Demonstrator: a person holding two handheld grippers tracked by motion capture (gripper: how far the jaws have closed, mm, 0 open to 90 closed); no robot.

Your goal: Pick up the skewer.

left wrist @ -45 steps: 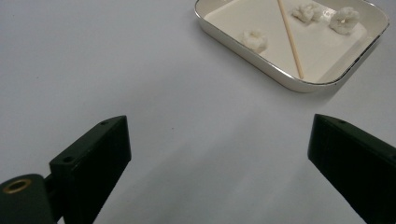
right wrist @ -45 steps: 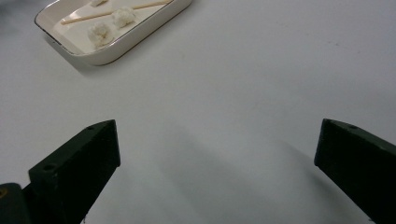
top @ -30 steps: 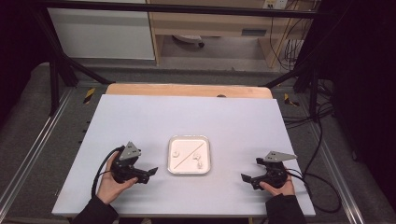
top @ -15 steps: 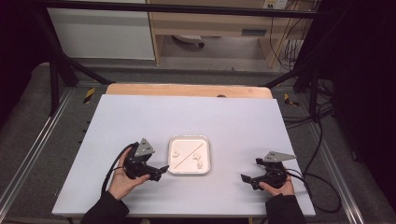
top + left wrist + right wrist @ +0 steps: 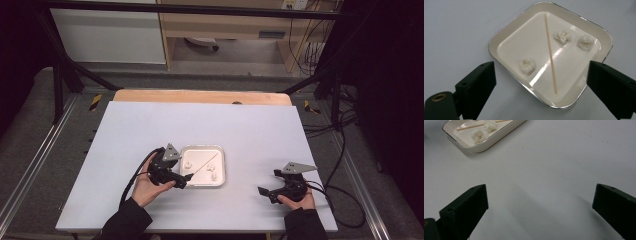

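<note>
Left gripper (image 5: 187, 178) sits at the near-left corner of the tray (image 5: 222, 165), jaws spread wide w/ nothing between them. Seen in the left gripper view, the jaws straddle the tray's near corner, and the wooden skewer (image 5: 550, 52) runs away from the gap, near tip close to the jaws. Probably lined up that way so the jaws can come in on the stick's near end — looks like a reach-in about to start, no contact yet.

Skewer: thin, pale wood, straight, lying flat on the tray floor on a diagonal, one end by the far rim, other near the close corner. Three small white fluffy lumps (cotton balls or marshmallow-type bits, can't tell which) lie around it: one (image 5: 526, 65) on the left side of the stick, near the jaws, two (image 5: 562, 36) (image 5: 585, 42) on the other side toward the far corner. None seem to touch the stick.

Tray itself: shallow, rounded-square, cream inside w/ a thin metallic rim, sitting near mid-table toward the person's edge on the white table (image 5: 150, 125).

Right gripper (image 5: 264, 192) is well apart at the near-right of the table, also wide open & empty, hand resting low. Its view faces bare tabletop, tray off at upper left — parked out of the way, I'd guess, till needed.
</note>
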